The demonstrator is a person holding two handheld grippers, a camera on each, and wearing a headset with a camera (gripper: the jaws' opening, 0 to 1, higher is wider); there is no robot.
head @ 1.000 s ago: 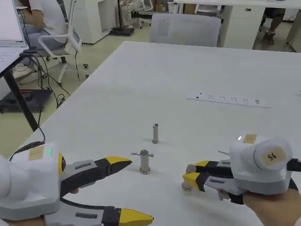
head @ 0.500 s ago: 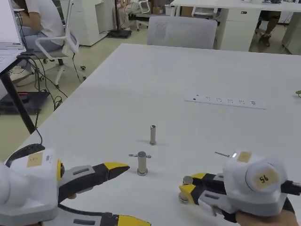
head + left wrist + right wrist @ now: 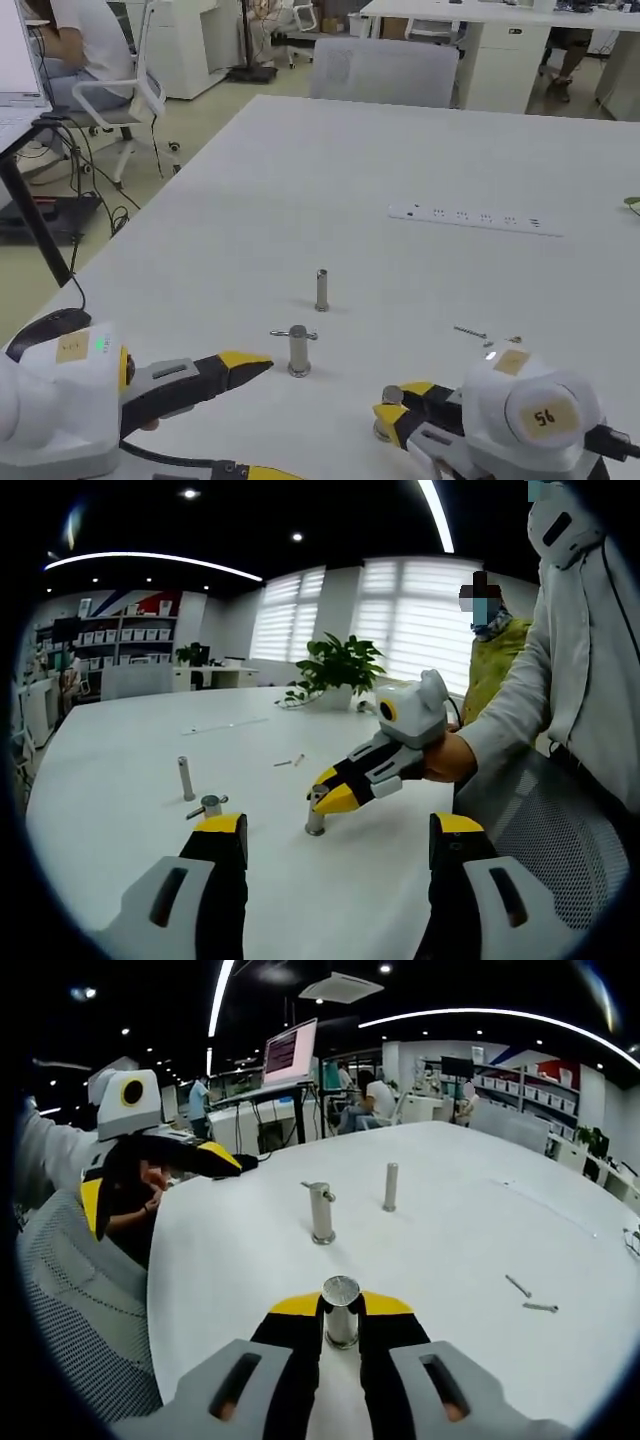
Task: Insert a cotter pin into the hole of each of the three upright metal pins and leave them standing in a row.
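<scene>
You're pinching the nearest short silver metal pin [image 3: 341,1305] upright between the jaws of your right gripper [image 3: 392,410]. I can't make out its hole from here, so I'd be steadying it square and turning that hole toward the loose cotter pins [image 3: 540,1307] lying off to that gripper's right. Ahead of the jaws the silver pin with a cotter pin through it [image 3: 321,1212] is standing, and the bare slimmer pin [image 3: 390,1186] is just beyond. Your left gripper [image 3: 262,417] is hovering opposite, spread and empty, probably the one to fetch. The white power strip [image 3: 470,217] is lying well beyond, and nothing is blocking you.
</scene>
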